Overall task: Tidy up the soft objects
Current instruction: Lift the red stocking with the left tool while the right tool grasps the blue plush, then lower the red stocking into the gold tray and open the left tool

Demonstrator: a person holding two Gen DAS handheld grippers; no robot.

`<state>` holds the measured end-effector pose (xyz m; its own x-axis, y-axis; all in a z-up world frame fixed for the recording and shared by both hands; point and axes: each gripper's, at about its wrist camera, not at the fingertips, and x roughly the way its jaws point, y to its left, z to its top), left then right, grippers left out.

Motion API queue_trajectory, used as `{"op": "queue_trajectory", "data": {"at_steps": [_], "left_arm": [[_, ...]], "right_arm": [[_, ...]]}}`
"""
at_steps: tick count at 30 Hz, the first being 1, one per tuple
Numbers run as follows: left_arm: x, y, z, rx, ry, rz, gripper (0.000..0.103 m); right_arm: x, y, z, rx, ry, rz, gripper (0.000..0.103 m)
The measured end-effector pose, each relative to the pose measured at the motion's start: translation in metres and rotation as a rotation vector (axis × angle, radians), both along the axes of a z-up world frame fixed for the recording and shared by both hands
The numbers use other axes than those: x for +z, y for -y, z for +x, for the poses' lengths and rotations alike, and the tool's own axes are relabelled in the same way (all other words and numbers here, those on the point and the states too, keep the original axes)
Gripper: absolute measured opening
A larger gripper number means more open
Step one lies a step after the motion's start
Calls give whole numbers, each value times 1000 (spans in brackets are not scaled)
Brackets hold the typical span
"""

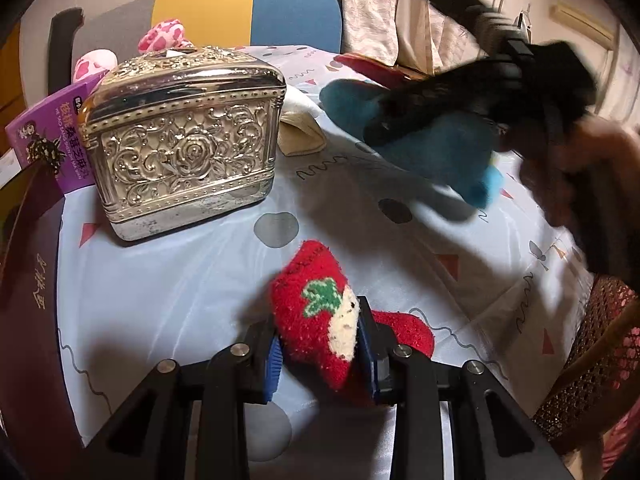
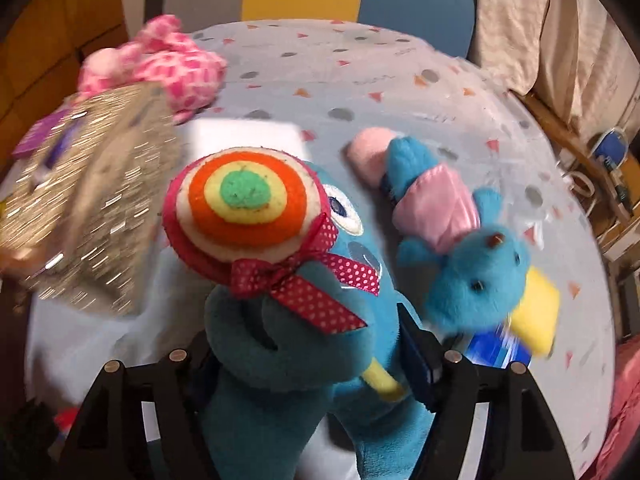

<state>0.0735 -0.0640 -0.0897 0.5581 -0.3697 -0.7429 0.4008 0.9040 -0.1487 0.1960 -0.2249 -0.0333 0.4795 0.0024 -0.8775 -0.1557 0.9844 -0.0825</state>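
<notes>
Silver box point(image 1: 182, 142) behind red sock point(image 1: 320, 312), blue mouse point(image 2: 476, 276) beside teal plush point(image 2: 304, 344)

Black tool point(image 1: 320, 344), blue pads point(image 1: 273, 364), silver screws

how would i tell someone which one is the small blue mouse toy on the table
Start at the patterned tablecloth, right of the big teal plush held in the right gripper. The small blue mouse toy lies there, the only bright blue toy wearing a pink satin dress, with a pink foot.
</notes>
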Motion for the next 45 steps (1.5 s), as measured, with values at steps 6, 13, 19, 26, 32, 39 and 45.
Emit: {"op": "queue_trajectory", "data": {"at_steps": [6,13,19,26,32,39,45], "left_arm": [[1,2,-3,13,1,9,31],[15,0,-9,26,-16,21,24],[45,-7,-23,34,50,-1,24],[89,-32,-36,103,111,-37,24],[112,-72,-38,198,96,-102,24],[125,-132,-43,333,88,-161,24],[125,-208,-31,514,67,-180,24]], "right_arm": [[-25,-26,-31,64,-68,-112,78],[-29,-15,-24,16,-72,-47,80],[-30,-17,-22,12,-79,-56,82],[-32,-14,-15,4,-84,-33,85],[-33,-12,-12,-1,-87,-27,86],[-38,-21,-19,34,-76,-102,83],[-38,-22,-21,39,-75,-114,84]]}}
